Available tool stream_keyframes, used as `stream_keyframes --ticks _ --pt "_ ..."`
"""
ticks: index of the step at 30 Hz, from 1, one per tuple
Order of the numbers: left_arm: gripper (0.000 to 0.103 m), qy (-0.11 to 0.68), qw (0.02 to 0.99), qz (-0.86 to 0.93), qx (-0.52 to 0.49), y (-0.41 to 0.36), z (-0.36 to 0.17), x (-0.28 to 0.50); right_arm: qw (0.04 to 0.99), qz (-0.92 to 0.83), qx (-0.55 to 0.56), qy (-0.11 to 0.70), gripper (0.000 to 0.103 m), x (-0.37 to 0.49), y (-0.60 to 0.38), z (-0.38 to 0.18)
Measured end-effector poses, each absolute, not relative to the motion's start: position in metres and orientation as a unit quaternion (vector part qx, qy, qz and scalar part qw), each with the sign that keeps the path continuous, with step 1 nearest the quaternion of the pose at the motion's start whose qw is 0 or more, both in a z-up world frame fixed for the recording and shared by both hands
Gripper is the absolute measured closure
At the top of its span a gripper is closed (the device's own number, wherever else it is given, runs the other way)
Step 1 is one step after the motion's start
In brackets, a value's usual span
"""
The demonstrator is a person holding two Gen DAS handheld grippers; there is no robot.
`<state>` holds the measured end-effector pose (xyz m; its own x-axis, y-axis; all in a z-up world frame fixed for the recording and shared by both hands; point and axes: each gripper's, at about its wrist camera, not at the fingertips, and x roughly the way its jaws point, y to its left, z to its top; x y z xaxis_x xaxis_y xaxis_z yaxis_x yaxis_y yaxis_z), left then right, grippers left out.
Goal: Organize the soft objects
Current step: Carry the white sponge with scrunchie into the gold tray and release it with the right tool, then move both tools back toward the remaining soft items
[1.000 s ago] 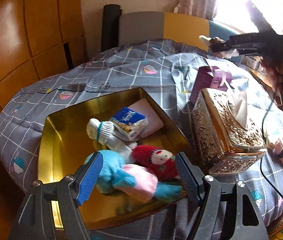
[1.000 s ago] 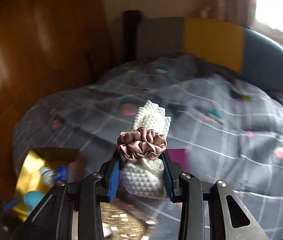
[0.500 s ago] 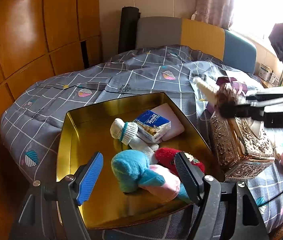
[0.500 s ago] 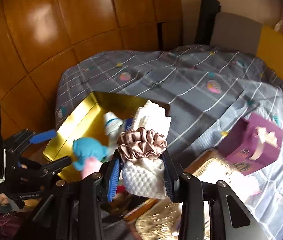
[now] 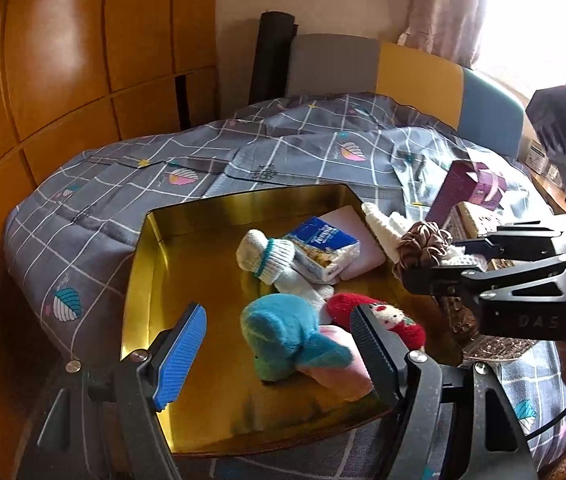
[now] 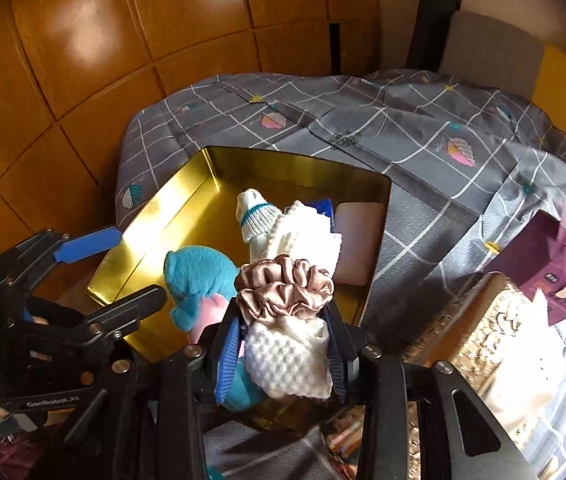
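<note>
In front of me the bed has a grey quilt [image 5: 291, 152] w/ white grid lines and small leaf prints. Behind it is a headboard [image 5: 383, 68] in grey, yellow and blue panels. On the left I see orange-brown wood panels [image 5: 63, 60], at top right a pale curtain [image 5: 447, 4] near a bright window. A purple box [image 6: 555, 276] lies on the quilt, just beside an ornate gold tissue box [image 6: 479, 340].

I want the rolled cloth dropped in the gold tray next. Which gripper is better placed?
Right. The right gripper already grips the white cloth roll above the gold tray; the left gripper is open and empty.
</note>
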<state>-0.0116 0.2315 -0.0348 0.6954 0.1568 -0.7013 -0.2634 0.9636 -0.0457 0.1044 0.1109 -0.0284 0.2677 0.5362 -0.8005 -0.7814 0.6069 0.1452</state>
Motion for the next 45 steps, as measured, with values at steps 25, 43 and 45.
stream_keyframes --ticks 25,43,45 --pt "0.027 0.372 0.916 0.130 -0.077 0.240 -0.037 -0.015 0.817 0.379 -0.154 0.406 0.038 0.101 0.127 -0.042" --pt "0.027 0.354 0.925 0.125 -0.060 0.227 -0.023 -0.020 0.887 0.330 -0.108 0.306 0.033 0.067 0.052 0.007" --pt "0.027 0.351 0.927 0.123 -0.057 0.225 -0.020 -0.020 0.894 0.318 -0.098 0.301 0.033 0.068 0.036 0.012"
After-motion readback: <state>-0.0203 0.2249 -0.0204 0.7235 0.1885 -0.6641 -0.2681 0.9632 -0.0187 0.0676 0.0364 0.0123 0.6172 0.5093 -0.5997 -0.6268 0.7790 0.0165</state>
